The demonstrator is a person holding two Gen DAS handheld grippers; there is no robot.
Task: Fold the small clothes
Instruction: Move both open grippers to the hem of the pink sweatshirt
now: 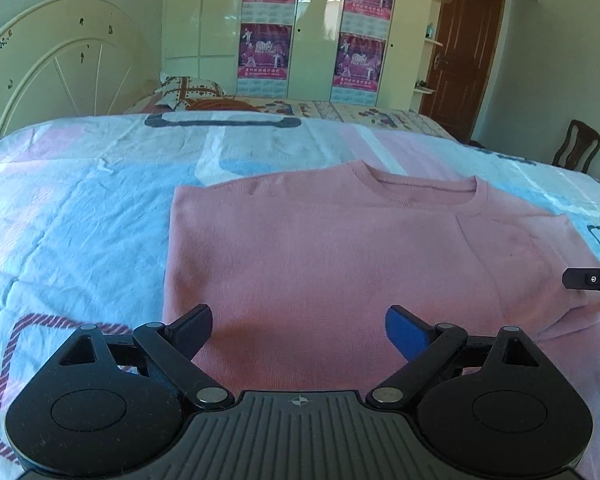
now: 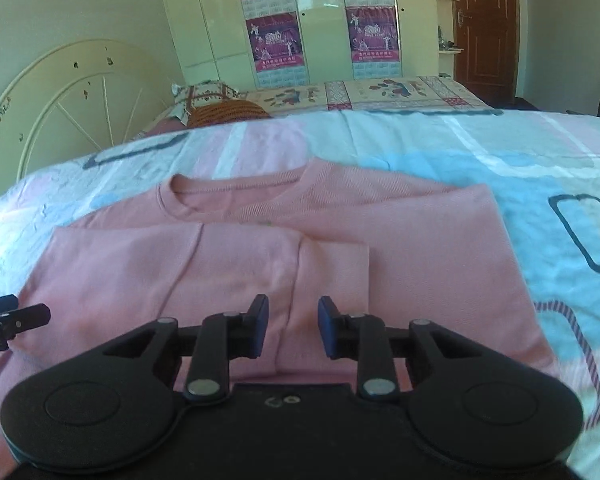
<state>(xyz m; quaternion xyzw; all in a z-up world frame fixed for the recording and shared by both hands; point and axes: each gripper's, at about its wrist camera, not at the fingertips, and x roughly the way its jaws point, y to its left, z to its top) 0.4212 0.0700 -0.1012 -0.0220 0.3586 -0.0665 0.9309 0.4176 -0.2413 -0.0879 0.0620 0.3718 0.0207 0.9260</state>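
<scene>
Both claws hang over the near hem of the pink sweater spread on the bed: left claw gaping wide and empty, right claw narrowly parted, gripping nothing. Its folded sleeve lies just ahead, nearest the right.

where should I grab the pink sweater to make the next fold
Probably the near hem of the pink sweater, one gripper per corner, coming in low from the near side. It lies flat with both sleeves already folded across the body, so lifting the hem toward the collar would halve it.
</scene>
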